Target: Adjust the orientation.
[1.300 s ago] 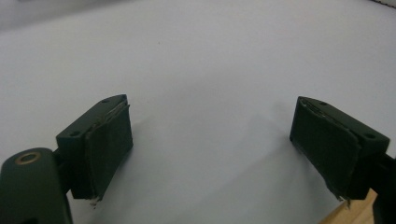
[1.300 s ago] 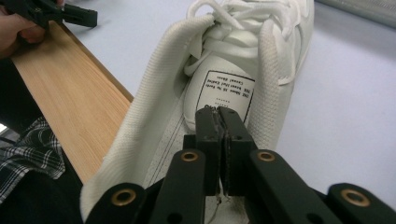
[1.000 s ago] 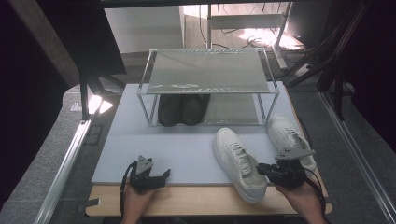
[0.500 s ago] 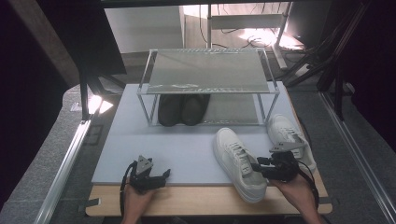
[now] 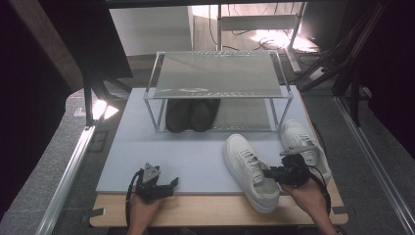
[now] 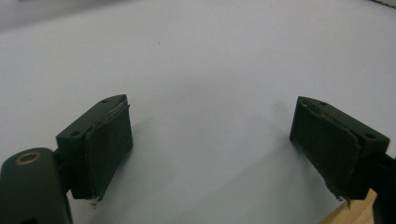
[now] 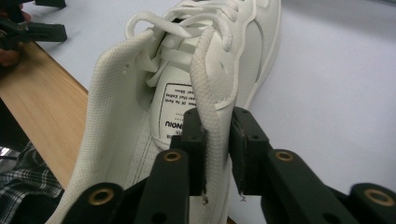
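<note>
A white sneaker (image 5: 250,169) lies on the pale mat (image 5: 195,152) at the front right, toe toward me. My right gripper (image 5: 269,172) reaches in from its right. In the right gripper view, that gripper (image 7: 216,154) is clamped on the sneaker's (image 7: 187,70) collar wall; one jaw is inside the opening and one outside, and they have just been closing. A second white sneaker (image 5: 302,143) lies further right. My left gripper (image 5: 167,185) rests at the mat's front left. Its pads (image 6: 107,144) stand wide apart over bare mat.
A metal rack with a mesh top shelf (image 5: 218,73) stands at the back of the mat. A pair of black shoes (image 5: 191,115) sits beneath it. The wooden table edge (image 5: 205,210) runs along the front.
My right gripper has shifted slightly left onto the nearer white sneaker's collar. The left hand has stayed put.
</note>
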The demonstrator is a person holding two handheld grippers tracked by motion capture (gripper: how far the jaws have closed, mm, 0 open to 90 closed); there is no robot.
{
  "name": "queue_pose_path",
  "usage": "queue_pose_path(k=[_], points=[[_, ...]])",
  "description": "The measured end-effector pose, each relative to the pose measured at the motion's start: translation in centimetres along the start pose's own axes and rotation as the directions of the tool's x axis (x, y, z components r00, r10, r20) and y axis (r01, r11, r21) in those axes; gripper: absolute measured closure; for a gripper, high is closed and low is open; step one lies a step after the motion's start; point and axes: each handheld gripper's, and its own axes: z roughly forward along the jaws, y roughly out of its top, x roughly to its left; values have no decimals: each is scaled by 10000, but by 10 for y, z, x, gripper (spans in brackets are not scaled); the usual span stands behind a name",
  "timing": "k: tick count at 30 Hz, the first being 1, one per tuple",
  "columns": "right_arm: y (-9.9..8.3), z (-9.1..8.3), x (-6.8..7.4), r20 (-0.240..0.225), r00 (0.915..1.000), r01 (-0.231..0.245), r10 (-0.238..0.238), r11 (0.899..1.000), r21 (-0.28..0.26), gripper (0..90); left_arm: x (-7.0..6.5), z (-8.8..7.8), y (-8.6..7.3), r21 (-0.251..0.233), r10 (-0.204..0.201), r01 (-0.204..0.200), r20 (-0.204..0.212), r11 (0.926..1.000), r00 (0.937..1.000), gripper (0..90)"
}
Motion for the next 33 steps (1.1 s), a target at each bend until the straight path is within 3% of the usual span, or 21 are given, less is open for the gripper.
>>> queue_pose_path(k=[2, 8, 15, 33], points=[[1, 0, 0, -3, 10000, -51, 51, 10000, 38, 796, 0, 0, 0, 0, -5, 5, 5, 10000, 10000, 125], [2, -3, -4, -507, 9952, -846, 837, 9963, -148, 811, 0, 0, 0, -2, -7, 7, 4, 10000, 10000, 125], [7, -5, -6, -948, 9884, -1217, 1184, 9921, -302, 821, 0, 0, 0, -1, -6, 6, 4, 10000, 10000, 125], [27, -12, -6, -2008, 9682, -1722, 1495, 9799, -1004, 825, 0, 0, 0, 0, -6, 6, -1, 10000, 10000, 125]])
